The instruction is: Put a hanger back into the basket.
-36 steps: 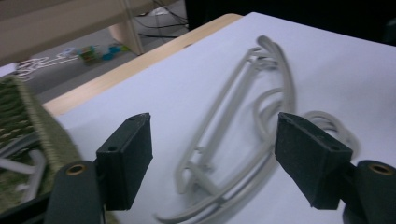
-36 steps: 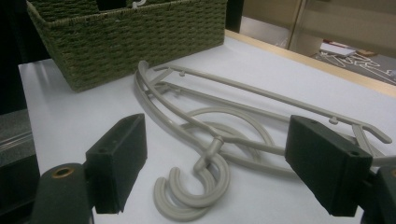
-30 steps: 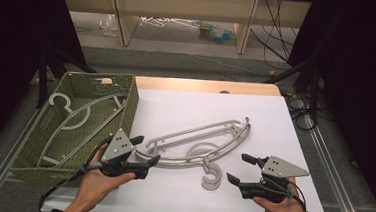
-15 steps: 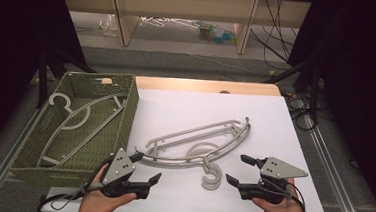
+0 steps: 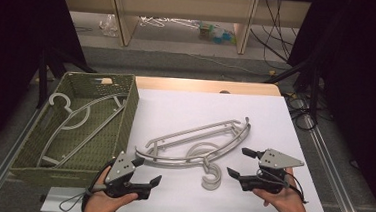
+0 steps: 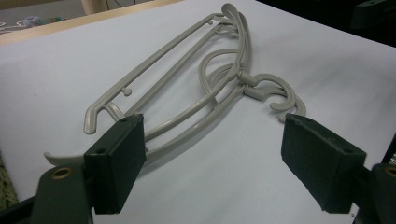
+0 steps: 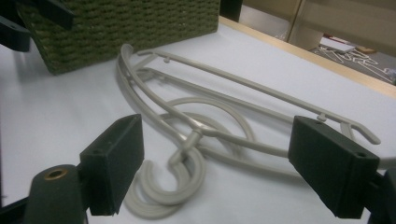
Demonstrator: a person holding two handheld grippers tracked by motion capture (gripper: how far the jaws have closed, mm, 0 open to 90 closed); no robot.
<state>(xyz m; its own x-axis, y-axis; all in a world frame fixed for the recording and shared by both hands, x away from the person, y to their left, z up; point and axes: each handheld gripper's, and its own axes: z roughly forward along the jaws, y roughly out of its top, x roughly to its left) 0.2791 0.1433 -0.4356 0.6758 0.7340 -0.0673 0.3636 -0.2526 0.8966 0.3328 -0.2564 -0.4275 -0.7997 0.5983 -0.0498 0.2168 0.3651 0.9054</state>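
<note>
High view, nearest edge first: the left gripper [image 5: 144,170] sits low on the white table [image 5: 176,105] with its jaws spread wide and empty, and the right gripper [image 5: 240,164], just as wide and holding nothing, rests at the other side. Between them, a little farther in, lie the grey hangers [image 5: 193,144], stacked and tangled, their hooks [image 5: 211,177] curling toward the person. Neither gripper touches them; the left jaws point at the near curved end. Beyond, at the left, a green woven basket [image 5: 125,116] holds another hanger [image 5: 75,118].
</note>
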